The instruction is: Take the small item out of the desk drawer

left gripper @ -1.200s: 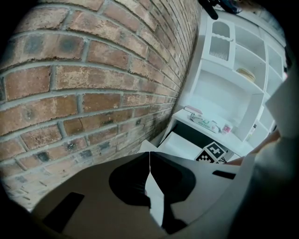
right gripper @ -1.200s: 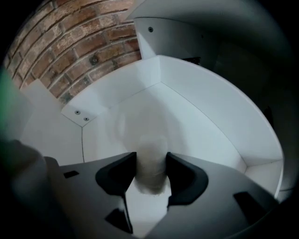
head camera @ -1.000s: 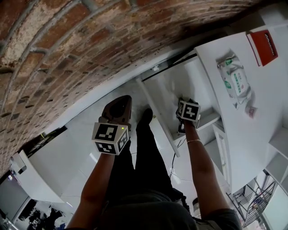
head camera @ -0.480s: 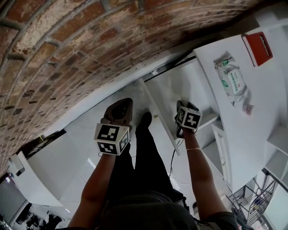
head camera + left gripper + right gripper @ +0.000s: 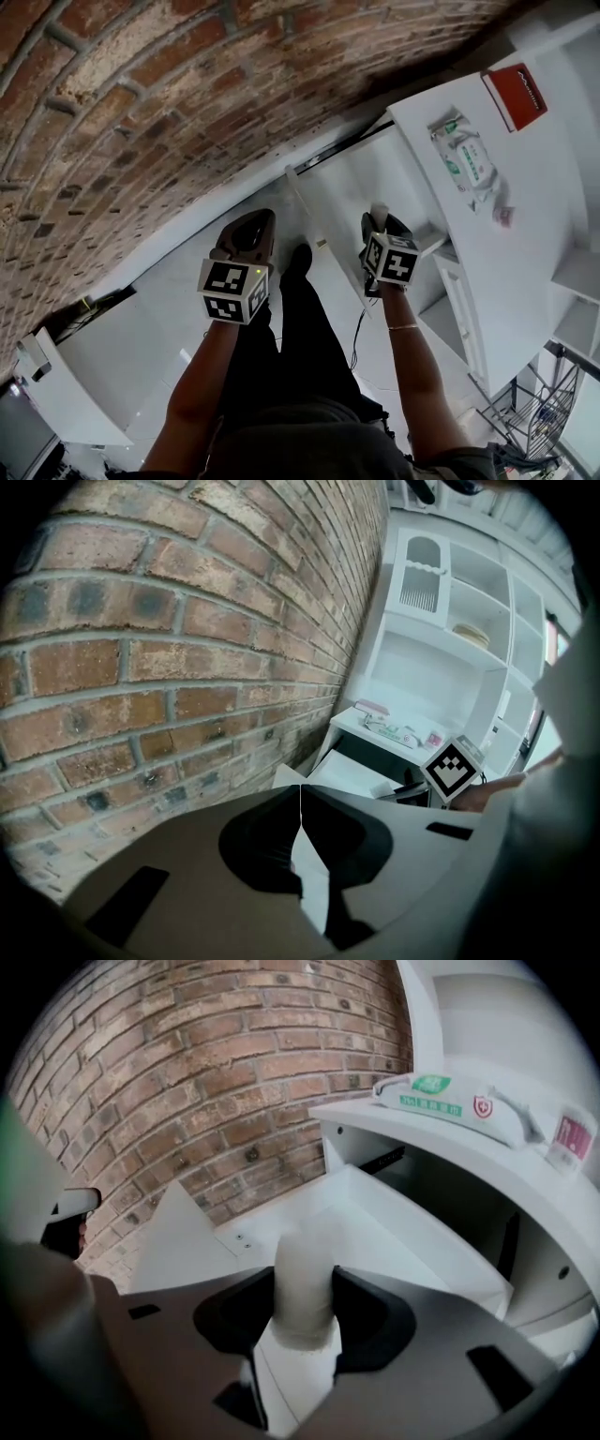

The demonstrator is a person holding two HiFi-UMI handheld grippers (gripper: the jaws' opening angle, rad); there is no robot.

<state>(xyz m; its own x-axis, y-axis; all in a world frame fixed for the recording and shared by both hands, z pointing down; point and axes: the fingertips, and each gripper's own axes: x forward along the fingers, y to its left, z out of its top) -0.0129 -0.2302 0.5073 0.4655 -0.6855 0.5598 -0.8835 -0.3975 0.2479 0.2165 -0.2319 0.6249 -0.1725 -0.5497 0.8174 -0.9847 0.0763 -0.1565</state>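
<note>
A small white cylinder (image 5: pixel 302 1274) stands between the jaws of my right gripper (image 5: pixel 302 1283), which is shut on it. The head view shows this gripper (image 5: pixel 377 223) over the open white drawer (image 5: pixel 349 192) under the desk, with the white cylinder's (image 5: pixel 379 215) tip showing past it. The drawer's floor (image 5: pixel 375 1218) looks bare beyond the cylinder. My left gripper (image 5: pixel 255 221) hangs to the left over the floor near the brick wall. Its jaws (image 5: pixel 300 803) are shut with nothing between them.
On the white desk top (image 5: pixel 525 234) lie a pack of wipes (image 5: pixel 461 159), a red box (image 5: pixel 516 94) and a small pink item (image 5: pixel 502 217). A brick wall (image 5: pixel 141 112) runs along the left. The person's legs and a shoe (image 5: pixel 302 258) are between the grippers.
The right gripper has drawn back a little from the drawer toward the person, with the white cylinder in its jaws. The left gripper has hardly moved.
</note>
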